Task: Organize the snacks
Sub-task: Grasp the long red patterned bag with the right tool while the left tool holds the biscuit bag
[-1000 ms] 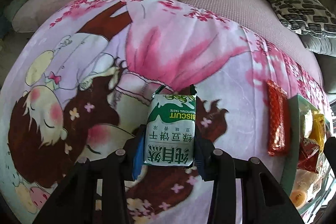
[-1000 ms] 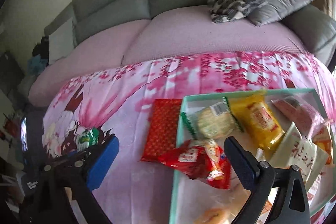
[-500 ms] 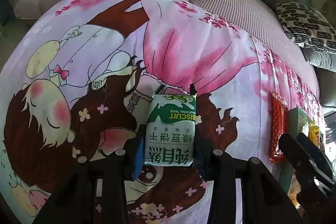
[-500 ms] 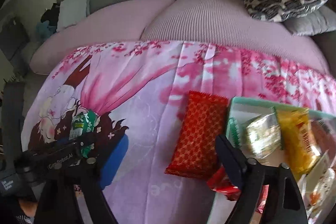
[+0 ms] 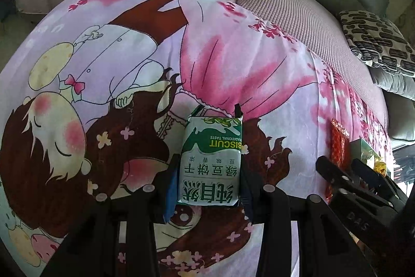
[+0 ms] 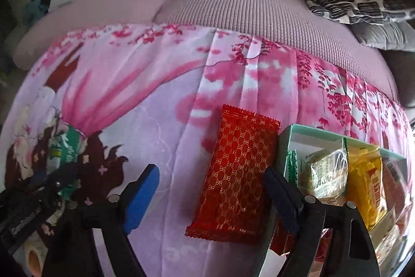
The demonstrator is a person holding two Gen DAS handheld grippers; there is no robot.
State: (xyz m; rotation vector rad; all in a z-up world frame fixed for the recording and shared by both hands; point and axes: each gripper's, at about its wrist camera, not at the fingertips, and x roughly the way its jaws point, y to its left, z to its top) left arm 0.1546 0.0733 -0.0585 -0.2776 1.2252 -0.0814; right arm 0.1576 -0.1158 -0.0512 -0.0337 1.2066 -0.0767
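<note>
Red wafer packet (image 6: 238,181) now lay between the right tool's (image 6: 215,188) narrowing, still-open jaws; left tool (image 5: 208,188) gripped the biscuit pack (image 5: 211,162).

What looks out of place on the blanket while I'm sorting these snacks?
The red patterned packet lies loose on the blanket, just outside the green box that holds the other snacks. The green biscuit pack isn't boxed either; it's gripped in the left tool.

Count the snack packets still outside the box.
2: the red packet lying on the blanket beside the box, and the biscuit packet in the left gripper.
</note>
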